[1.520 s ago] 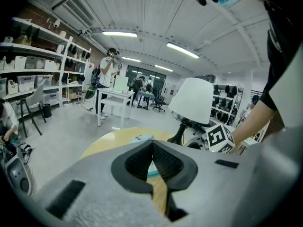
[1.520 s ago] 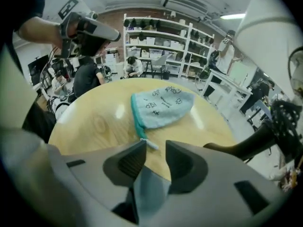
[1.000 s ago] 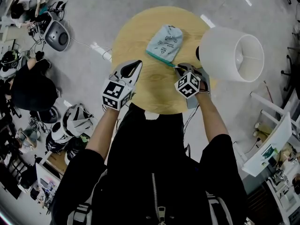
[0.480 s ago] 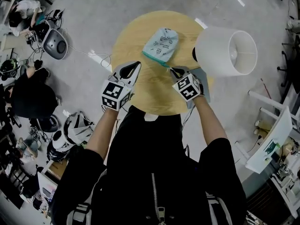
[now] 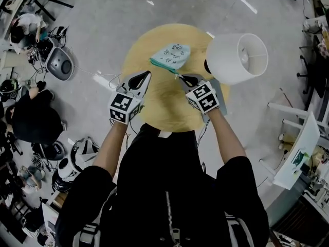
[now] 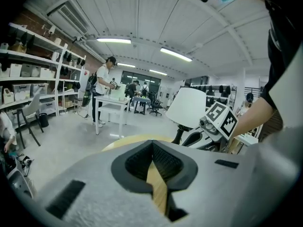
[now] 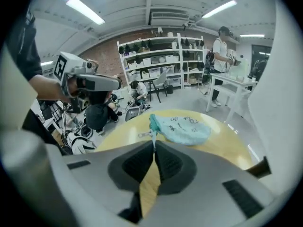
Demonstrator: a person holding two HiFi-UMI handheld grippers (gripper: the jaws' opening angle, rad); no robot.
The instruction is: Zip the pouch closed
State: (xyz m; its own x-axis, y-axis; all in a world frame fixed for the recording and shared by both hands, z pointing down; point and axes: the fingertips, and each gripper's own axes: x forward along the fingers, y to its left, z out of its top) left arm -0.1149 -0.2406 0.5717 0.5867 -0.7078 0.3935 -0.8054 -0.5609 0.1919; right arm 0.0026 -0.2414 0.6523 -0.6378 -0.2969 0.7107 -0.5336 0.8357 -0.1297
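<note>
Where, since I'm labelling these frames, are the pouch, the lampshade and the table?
pouch (image 5: 175,54): head view, middle of its printed light-blue side.
lampshade (image 5: 223,60): head view, its white outer wall.
table (image 5: 164,104): head view, bare wood of its top.

The pouch (image 5: 174,54) is pale blue with small dark printed marks and a teal zip edge. The desk (image 5: 159,103) is light yellow wood, the lampshade (image 5: 226,60) white. My left gripper (image 5: 145,74) and right gripper (image 5: 183,77) are pale grey, jaws padded black, cubes patterned in black-and-white squares.
</note>
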